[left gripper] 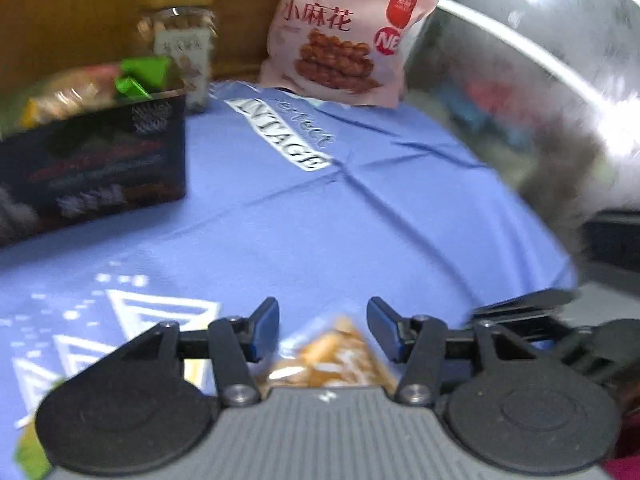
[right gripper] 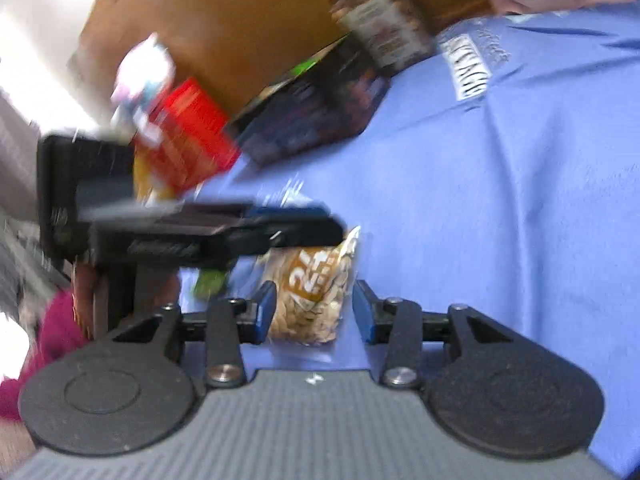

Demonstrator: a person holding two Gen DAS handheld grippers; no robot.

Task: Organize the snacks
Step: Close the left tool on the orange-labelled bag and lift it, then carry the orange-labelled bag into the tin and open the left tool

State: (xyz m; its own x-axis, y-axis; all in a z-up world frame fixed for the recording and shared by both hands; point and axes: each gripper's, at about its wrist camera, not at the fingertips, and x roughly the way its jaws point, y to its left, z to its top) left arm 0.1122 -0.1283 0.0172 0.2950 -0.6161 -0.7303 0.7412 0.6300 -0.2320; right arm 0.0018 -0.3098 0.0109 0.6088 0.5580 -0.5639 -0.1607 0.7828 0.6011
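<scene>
A small clear packet of pale nuts point(right gripper: 310, 300) with a brown label lies on the blue cloth point(right gripper: 500, 200). My right gripper point(right gripper: 314, 312) is open, with its fingers on either side of the packet. My left gripper point(left gripper: 322, 330) is open just above the same packet point(left gripper: 336, 360), and it shows from the side in the right wrist view point(right gripper: 224, 228). A dark box point(left gripper: 92, 156) holding wrapped snacks stands at the left. A pink snack bag point(left gripper: 344, 32) leans at the back, beside a clear jar point(left gripper: 180, 52) with a tan lid.
A red packet point(right gripper: 188, 136) and a white one lie left of the dark box point(right gripper: 320, 108). A brown cardboard wall point(left gripper: 80, 20) stands behind the jar. A shiny metal surface point(left gripper: 540, 60) rises at the right. The cloth's edge drops off at the right.
</scene>
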